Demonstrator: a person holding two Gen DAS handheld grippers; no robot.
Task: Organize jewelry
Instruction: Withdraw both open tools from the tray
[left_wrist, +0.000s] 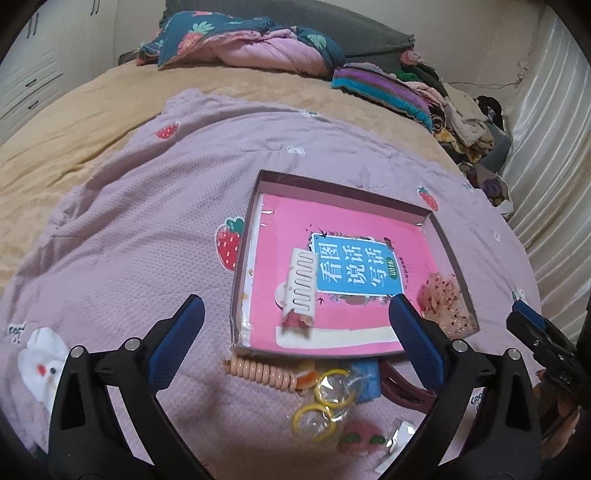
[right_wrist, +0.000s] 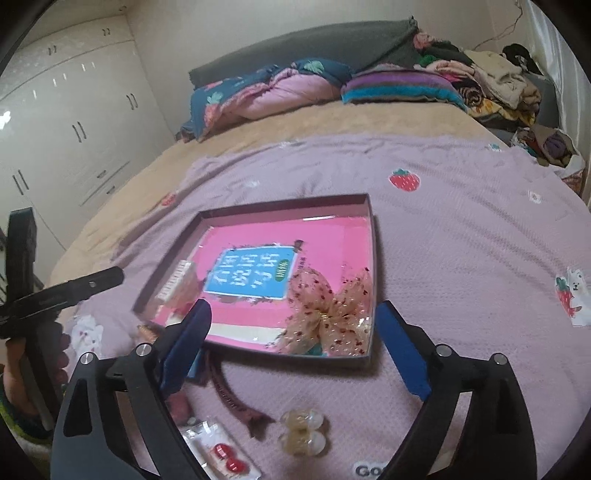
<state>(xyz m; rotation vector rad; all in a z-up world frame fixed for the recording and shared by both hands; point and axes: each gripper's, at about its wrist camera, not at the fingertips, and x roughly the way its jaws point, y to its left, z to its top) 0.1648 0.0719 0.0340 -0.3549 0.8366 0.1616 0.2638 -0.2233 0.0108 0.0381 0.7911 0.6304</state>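
Lilac bedding (left_wrist: 140, 206) carries a shallow box (left_wrist: 255, 206) at frame center. Left tongs (left_wrist: 295, 339) and right tongs (right_wrist: 295, 343) hang spread above its near edge, gripping nothing. White comb (left_wrist: 301, 286) and bow (right_wrist: 328, 310) lie inside; loose hair accessories (left_wrist: 325, 391) below are blurred.

Tan bed (right_wrist: 332, 122), white wardrobe (right_wrist: 74, 122) — grey headboard (right_wrist: 314, 44), clothes pile (right_wrist: 491, 85)

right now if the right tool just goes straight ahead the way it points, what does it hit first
Most likely the sequinned bow lying in the near corner of the shallow box. The open right tool frames it dead ahead, though it may clip the box's near wall first; depth is unclear.
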